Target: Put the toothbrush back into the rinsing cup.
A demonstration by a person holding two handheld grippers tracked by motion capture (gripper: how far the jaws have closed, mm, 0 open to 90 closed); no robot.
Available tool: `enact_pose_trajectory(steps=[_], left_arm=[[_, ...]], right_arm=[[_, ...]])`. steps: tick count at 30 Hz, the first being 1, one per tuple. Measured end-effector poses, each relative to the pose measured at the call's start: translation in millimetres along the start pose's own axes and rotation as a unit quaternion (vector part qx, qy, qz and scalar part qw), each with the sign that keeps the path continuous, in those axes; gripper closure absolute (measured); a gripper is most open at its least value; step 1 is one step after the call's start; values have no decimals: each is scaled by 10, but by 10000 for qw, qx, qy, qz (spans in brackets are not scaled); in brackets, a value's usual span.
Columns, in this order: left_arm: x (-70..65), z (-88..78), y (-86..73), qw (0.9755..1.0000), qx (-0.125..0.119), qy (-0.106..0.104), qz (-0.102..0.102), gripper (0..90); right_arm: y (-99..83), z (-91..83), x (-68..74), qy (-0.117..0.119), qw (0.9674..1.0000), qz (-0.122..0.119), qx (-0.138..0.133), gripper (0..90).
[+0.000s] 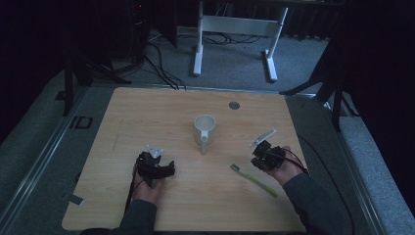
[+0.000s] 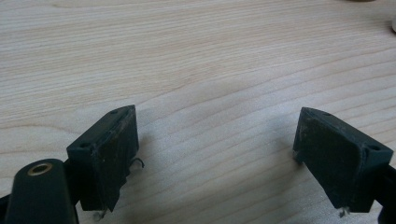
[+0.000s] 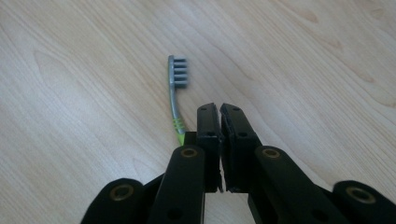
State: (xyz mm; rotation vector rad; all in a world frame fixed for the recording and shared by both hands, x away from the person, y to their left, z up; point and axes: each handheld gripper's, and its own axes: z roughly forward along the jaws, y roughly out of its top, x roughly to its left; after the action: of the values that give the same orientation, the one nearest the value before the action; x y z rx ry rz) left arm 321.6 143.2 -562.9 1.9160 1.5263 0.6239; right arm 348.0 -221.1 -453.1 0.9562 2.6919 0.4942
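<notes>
Two grippers sit in my hands above the wooden table (image 1: 147, 112), my forearms coming in low from the near edge. My left gripper (image 2: 215, 154) hangs near the table's near-left part with its jaws spread wide, nothing between them but bare wood grain. My left hand (image 1: 147, 188) wraps the body from behind, wrist straight. My right gripper (image 3: 219, 109) is clenched, the two jaws pressed flat together with nothing between them, and my right hand (image 1: 284, 169) cradles it from below with the sleeve angling in from the right. Just beside those closed tips lies a toothbrush (image 3: 177, 88), grey head and green handle, flat on the wood, its handle passing under the jaws. Farther off, mid-table, stands a white mug (image 1: 204, 128).
</notes>
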Motion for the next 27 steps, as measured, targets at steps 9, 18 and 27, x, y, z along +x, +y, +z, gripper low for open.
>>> enact_pose_trajectory(steps=[9, 18, 27], left_arm=[[-1, 2, -1, 10000, -13, 1, -8, 146], [0, -1, 0, 10000, 4, 1, 2, 146], [1, 0, 0, 10000, 1, 1, 5, 146]], right_arm=[[52, 29, 14, 16, 9997, -119, 216, 858], [68, 67, 0, 137, 9988, -141, 445, 842], [67, 113, -23, 252, 9981, -106, 559, 830]])
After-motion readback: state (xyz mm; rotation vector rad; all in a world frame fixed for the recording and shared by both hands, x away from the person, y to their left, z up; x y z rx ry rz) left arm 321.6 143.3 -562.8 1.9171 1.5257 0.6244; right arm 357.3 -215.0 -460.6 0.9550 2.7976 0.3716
